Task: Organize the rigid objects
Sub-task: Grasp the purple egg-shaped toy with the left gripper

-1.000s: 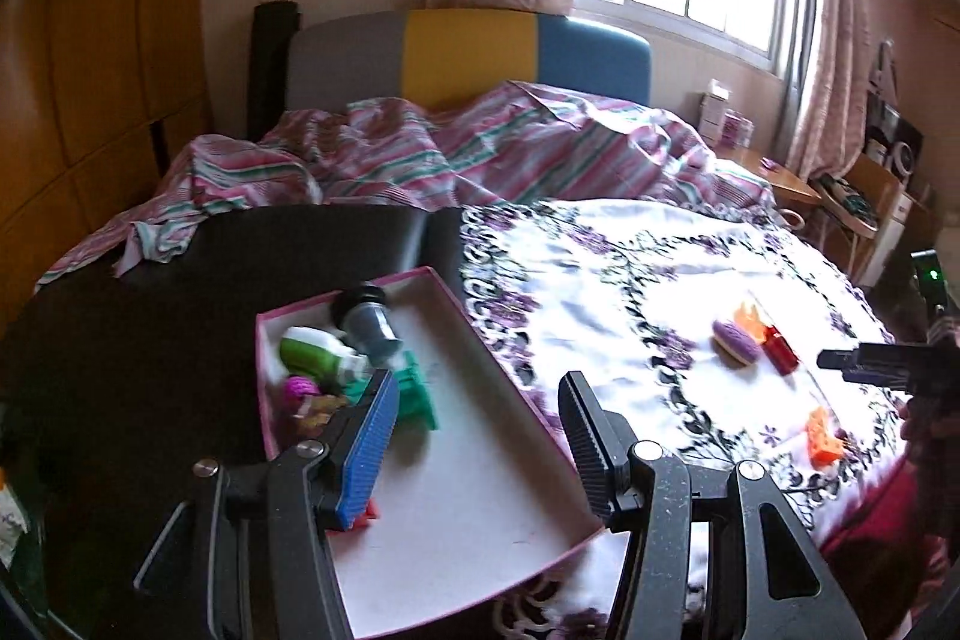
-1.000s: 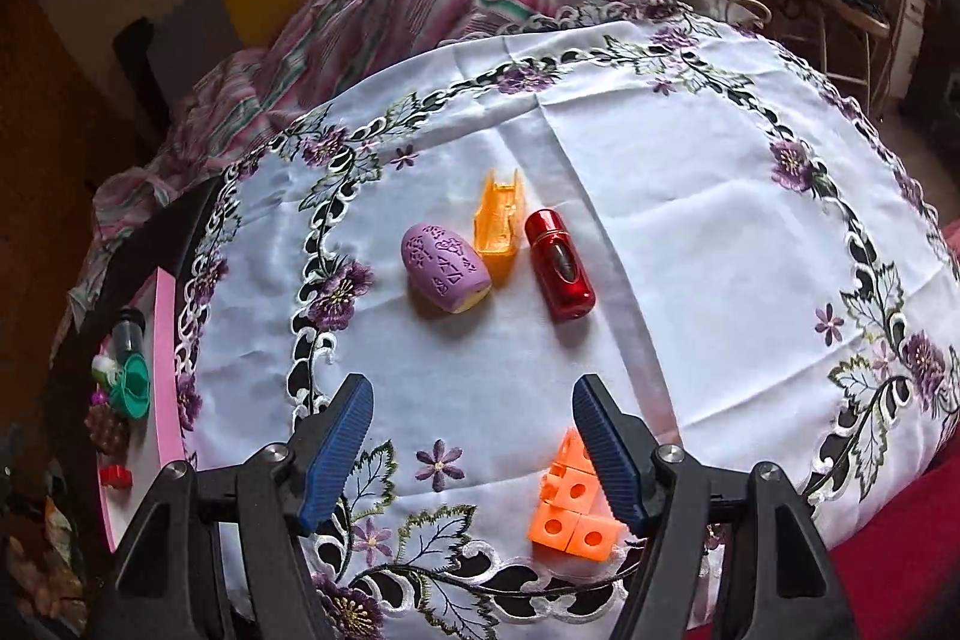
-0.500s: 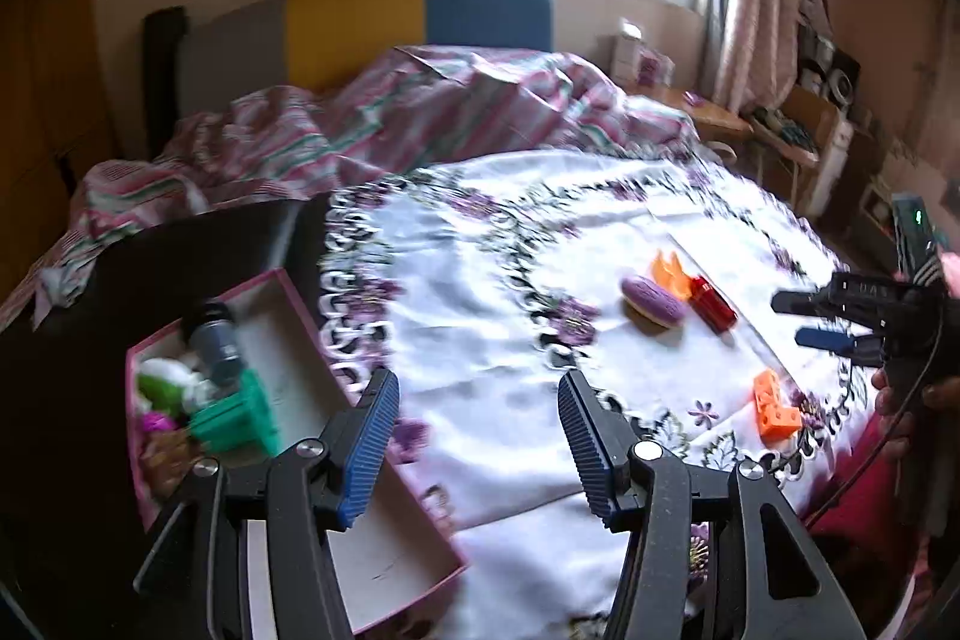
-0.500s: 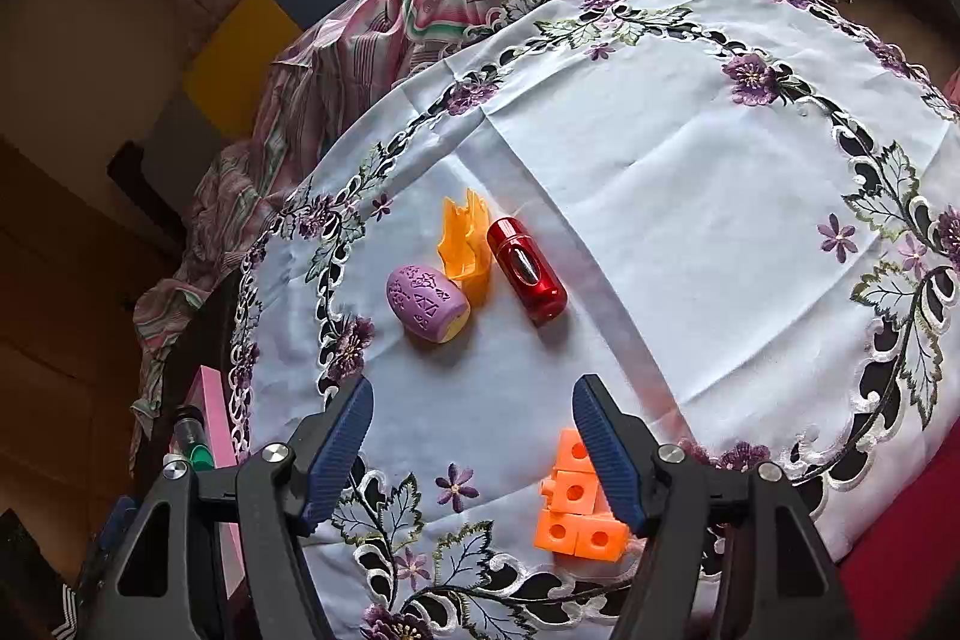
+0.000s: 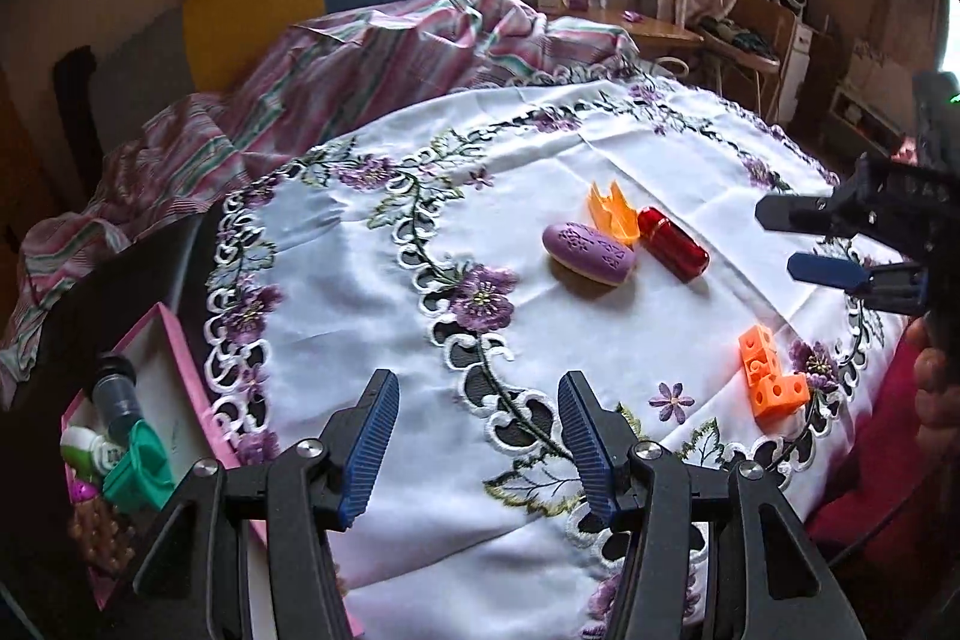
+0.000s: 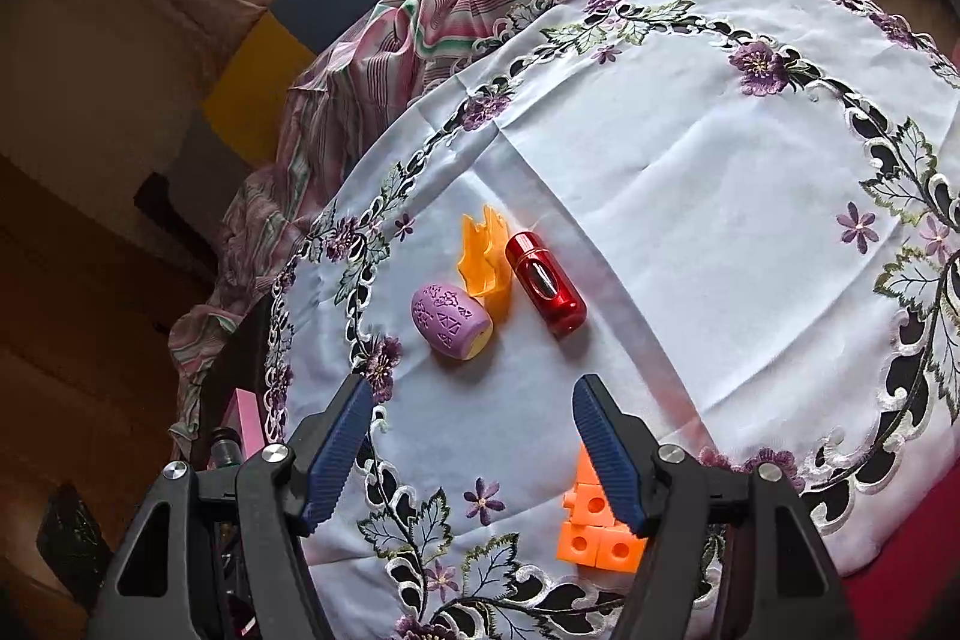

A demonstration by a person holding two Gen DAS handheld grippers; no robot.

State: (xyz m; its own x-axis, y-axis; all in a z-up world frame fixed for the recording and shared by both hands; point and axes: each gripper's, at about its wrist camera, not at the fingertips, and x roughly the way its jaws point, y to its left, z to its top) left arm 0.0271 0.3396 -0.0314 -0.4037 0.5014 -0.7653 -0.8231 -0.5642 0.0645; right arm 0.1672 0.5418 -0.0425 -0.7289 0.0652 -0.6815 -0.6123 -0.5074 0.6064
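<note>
Cloth [image 5: 600, 352]: loose, embroidered; dragging fingers could snag it, shift items.
Box [image 5: 180, 340]: pink, at cloth's left edge, part cut off; contents crowded, hard to identify.
Left gripper [image 5: 474, 436]: spread, empty, over bare cloth between box and items.
Right gripper [image 6: 471, 451]: spread, empty, block [image 6: 591, 529] partly hidden behind its finger.
Purple oval [image 5: 588, 253], orange clip [image 5: 612, 211], red cylinder [image 5: 672, 244]: mid-cloth, clustered, seemingly touching. Risk: grabbing one nudges neighbours; cylinder likely rolls.
</note>
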